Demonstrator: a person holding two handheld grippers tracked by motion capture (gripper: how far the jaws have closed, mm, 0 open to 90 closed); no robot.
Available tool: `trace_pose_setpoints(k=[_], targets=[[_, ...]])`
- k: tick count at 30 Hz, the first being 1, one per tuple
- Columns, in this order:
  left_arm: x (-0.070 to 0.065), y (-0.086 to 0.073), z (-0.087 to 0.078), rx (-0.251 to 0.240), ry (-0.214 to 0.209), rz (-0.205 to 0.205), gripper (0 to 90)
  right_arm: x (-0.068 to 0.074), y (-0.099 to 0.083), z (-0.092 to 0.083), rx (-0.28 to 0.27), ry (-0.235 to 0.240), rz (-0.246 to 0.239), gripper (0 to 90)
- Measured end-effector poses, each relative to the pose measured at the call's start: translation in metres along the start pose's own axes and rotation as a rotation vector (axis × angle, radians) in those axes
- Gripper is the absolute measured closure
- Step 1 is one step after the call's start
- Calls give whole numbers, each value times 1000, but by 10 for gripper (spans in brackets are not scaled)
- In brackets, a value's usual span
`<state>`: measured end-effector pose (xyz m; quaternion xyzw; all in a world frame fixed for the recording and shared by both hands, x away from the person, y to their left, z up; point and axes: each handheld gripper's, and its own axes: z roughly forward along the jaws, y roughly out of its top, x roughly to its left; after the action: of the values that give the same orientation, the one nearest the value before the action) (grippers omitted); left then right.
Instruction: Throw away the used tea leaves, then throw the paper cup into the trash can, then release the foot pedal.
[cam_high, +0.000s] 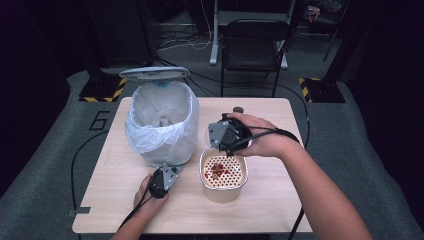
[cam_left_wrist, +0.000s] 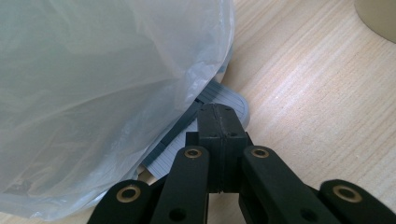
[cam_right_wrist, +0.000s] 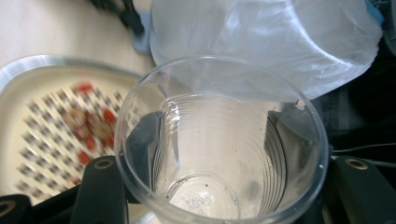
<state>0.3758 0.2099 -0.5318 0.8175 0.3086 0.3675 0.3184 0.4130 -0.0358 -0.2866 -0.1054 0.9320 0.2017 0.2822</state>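
A clear plastic cup (cam_right_wrist: 219, 154) sits between the jaws of my right gripper (cam_right_wrist: 215, 135), which is shut on its sides; the cup looks empty. In the high view this right gripper (cam_high: 226, 137) hangs just above a beige tub (cam_high: 223, 192) topped by a perforated strainer (cam_high: 220, 170) that holds red scraps. The strainer (cam_right_wrist: 51, 126) lies below and left of the cup. My left gripper (cam_left_wrist: 219, 116) is shut, its tips resting on the grey ribbed pedal (cam_left_wrist: 233, 100) of a bin. The left gripper (cam_high: 162, 181) stands at the bin's front foot.
The bin (cam_high: 162, 122) is lined with a white plastic bag (cam_left_wrist: 102, 84) and its lid (cam_high: 154, 73) stands open. The bag (cam_right_wrist: 261, 42) bulges close beside the cup. A black chair (cam_high: 252, 47) stands beyond the table's far edge (cam_high: 250, 99).
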Motion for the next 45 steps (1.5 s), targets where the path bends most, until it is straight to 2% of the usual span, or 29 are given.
trace_pose_setpoints(k=[1, 4, 7, 10, 11, 13, 15, 16, 18, 19, 22, 23, 25, 26, 27, 29, 31, 32, 33, 34, 35, 36, 37, 40, 41, 42, 43, 44, 45], targets=[[0, 0, 0, 0, 0, 0, 900, -7, 2, -1, -32, 31, 51, 385], [0, 0, 0, -1, -1, -1, 900, -23, 6, -3, -85, 86, 144, 386], [0, 0, 0, 0, -1, -1, 900, -38, 10, -7, -89, 141, 266, 386], [1, 0, -1, 7, -7, -3, 900, -55, 15, -9, -144, 140, 349, 386], [-1, -1, 2, -20, 23, -9, 900, -60, 16, -10, -154, 156, 376, 386], [-1, -1, 2, -21, 20, -10, 900, -69, 19, -10, -176, 160, 431, 388], [0, -1, 2, -18, 15, -8, 900, -77, 23, -11, -188, 156, 479, 387], [1, 0, -1, 8, -10, -3, 900, -81, 25, -10, -197, 145, 490, 387], [0, -1, 2, -21, 17, -9, 900, -85, 29, -11, -217, 134, 529, 386], [1, 0, 0, -3, -4, -6, 900, -87, 33, -11, -228, 131, 555, 385], [1, 0, 0, -5, -4, -8, 900, -88, 45, -8, -254, 107, 604, 378], [1, 0, 0, -6, -3, -8, 900, -88, 49, -6, -257, 91, 605, 378], [-1, -1, 3, -31, 27, -11, 900, -88, 57, -2, -269, 80, 638, 376], [0, 0, 0, 1, -3, -4, 900, -87, 61, 0, -276, 74, 645, 376], [1, 0, 0, 5, -7, -3, 900, -87, 64, 4, -289, 66, 651, 375], [1, 0, 0, -1, -2, -5, 900, -86, 72, 11, -304, 69, 675, 374], [-1, -1, 2, -20, 21, -9, 900, -85, 79, 18, -310, 54, 680, 373], [1, 0, 0, -1, -5, -4, 900, -84, 82, 21, -314, 43, 685, 373], [-1, -1, 2, -28, 24, -9, 900, -84, 85, 27, -321, 28, 708, 373], [0, -1, 2, -17, 19, -7, 900, -85, 88, 31, -324, 16, 715, 373], [-1, -1, 2, -28, 25, -9, 900, -86, 90, 36, -330, 8, 738, 370], [1, 0, -1, 8, -10, -1, 900, -87, 90, 39, -337, -6, 749, 366], [-1, -1, 3, -30, 29, -9, 900, -87, 92, 44, -338, -20, 785, 357], [0, 0, 0, -4, 10, -4, 900, -89, 95, 60, -325, -71, 927, 253], [1, 0, 0, 2, -3, 1, 900, -89, 95, 65, -325, -80, 968, 161], [1, 0, 0, 6, -7, -1, 900, -90, 95, 71, -324, -62, 1021, 91], [1, 0, -1, 8, -7, -1, 900, -89, 93, 78, -310, -38, 1050, 76], [0, 0, 0, -4, 9, -3, 900, -88, 92, 81, -302, -37, 1070, 65], [1, 0, -1, 6, -7, -1, 900, -85, 91, 83, -308, -49, 1075, 44]])
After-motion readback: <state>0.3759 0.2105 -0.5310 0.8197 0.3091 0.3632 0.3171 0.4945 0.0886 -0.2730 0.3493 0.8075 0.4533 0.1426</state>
